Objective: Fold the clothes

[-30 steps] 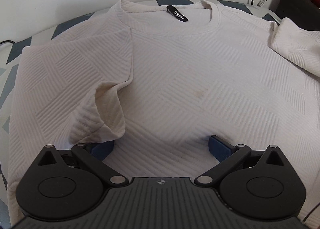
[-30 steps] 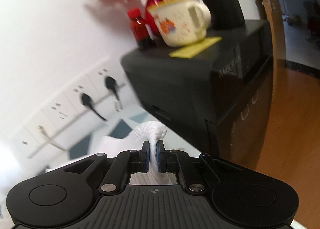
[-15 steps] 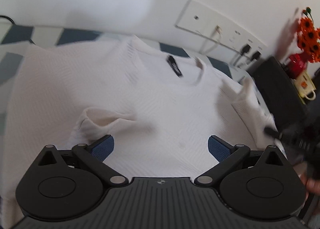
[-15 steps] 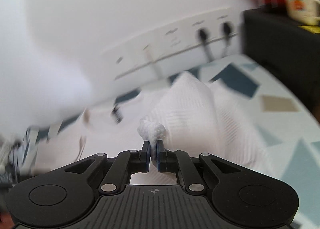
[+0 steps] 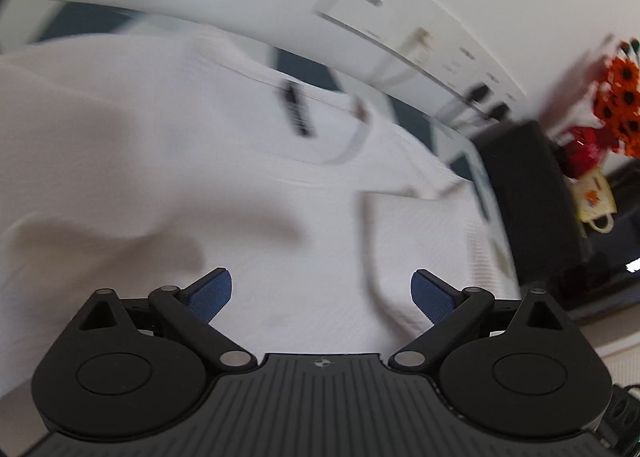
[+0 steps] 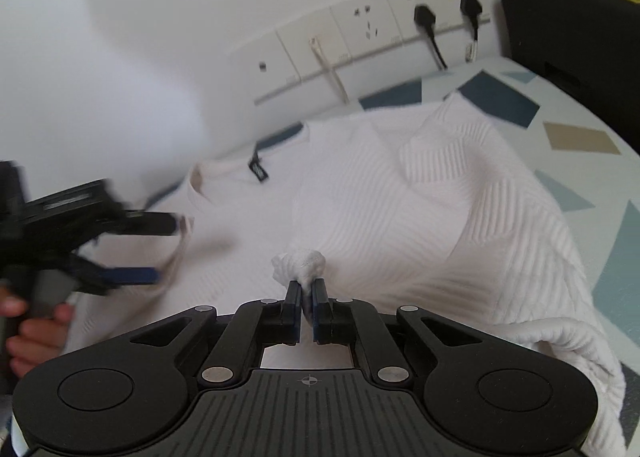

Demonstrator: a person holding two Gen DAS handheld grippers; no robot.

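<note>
A white ribbed sweater [image 6: 420,193] lies spread on the patterned table, neck toward the wall, with a black label [image 6: 258,169] inside the collar. My right gripper [image 6: 306,299] is shut on a bunched wad of the sweater's right sleeve [image 6: 300,263], held over the chest with the sleeve folded inward. In the left wrist view, blurred by motion, the sweater [image 5: 140,161] fills the left and middle. My left gripper [image 5: 322,291] hovers over it, open, nothing between its blue pads. The right wrist view shows the same left gripper [image 6: 156,253] at the left edge, a hand behind it.
A strip of wall sockets [image 6: 372,29] with two black plugs runs behind the table. A black cabinet [image 5: 532,193] stands at the table's right end, bearing a red vase of orange flowers [image 5: 616,105] and a cream mug [image 5: 596,201]. The tablecloth [image 6: 580,141] shows blue and tan shapes.
My right gripper swung the pinched sleeve from beside the black cabinet in over the sweater's body. My left gripper lifted off the hem and turned right, staying open; the left sleeve lies folded in.
</note>
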